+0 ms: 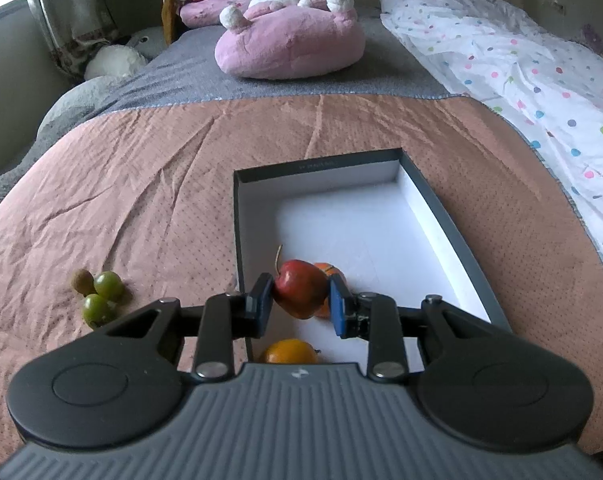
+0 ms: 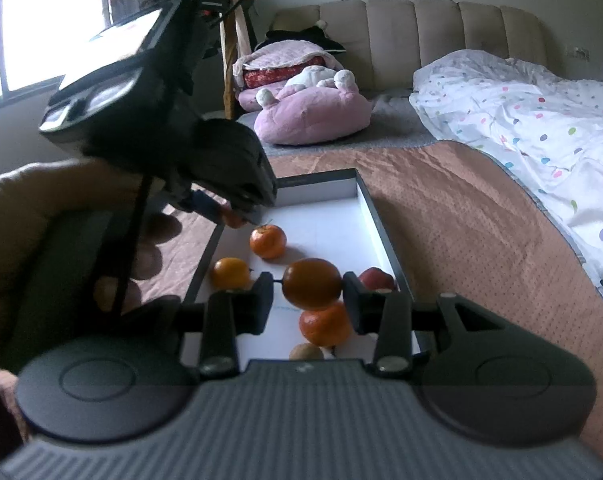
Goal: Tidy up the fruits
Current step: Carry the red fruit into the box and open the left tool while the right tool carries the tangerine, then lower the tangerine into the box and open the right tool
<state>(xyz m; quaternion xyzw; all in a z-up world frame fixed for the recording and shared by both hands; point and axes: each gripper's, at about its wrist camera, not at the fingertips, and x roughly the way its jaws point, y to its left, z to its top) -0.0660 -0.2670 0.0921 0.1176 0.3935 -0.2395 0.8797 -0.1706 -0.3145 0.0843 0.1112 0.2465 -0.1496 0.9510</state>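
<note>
On the pink spread at 9 o'clock of the box [image 1: 429, 200] lie two green fruits [image 1: 108, 286] and a kiwi [image 1: 82, 281]. The left gripper [image 1: 300, 303] pinches a red apple [image 1: 299, 294] over the box's near-left corner. At 3 o'clock, the right gripper [image 2: 307, 300] clamps an orange [image 2: 312, 283] above the box, over a tangerine [image 2: 325, 323].

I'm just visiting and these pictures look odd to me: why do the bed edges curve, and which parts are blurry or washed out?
Left wrist view: fisheye bending bows the box rim and bedspread; the red apple in the left tool is sharp. Right wrist view: the window is blown out white, and the other tool close by looks dark and smeared.
</note>
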